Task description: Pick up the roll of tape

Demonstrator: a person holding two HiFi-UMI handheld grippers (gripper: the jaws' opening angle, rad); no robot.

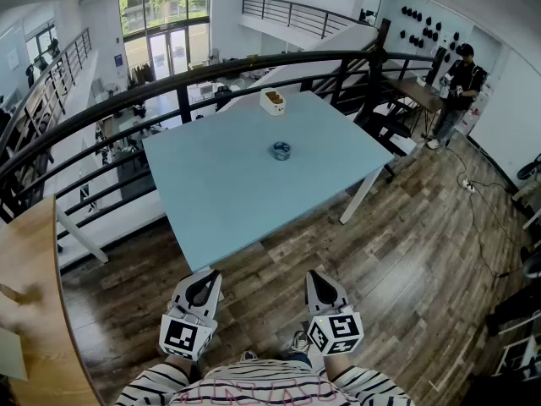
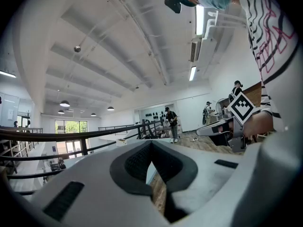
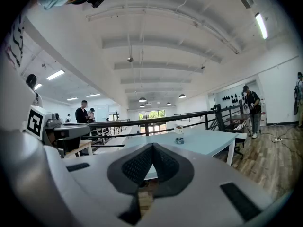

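The left tongs [image 1: 204, 279] are pressed together with nothing between them. They are held low, close to the body, over the wooden floor [image 1: 406, 227] and well apart from the counter [image 1: 228, 193]. The tape [image 1: 281, 150] sits ahead near the middle of the blue counter, nearer its far side. A small white box [image 1: 272, 101] stands beyond it, by the railing [image 1: 127, 100]. The right tongs [image 1: 318, 279] are also closed and empty, level with the left pair and just as far from the tape.

I judge the pick-up has not started; this is the stance before the approach. The next move calls for stepping up to the counter, spreading one pair of tongs, and bringing them down around the roll before closing.

The tape is too small to tell its width or how it lies. The left gripper view does not show it at all: the tongs' own body covers most of the counter, and only the box peeks out. The right gripper view shows the tape as a small dark ring. The hands are cut off at the head view's lower edge. A person [image 1: 456, 87] stands far right, away from the counter.
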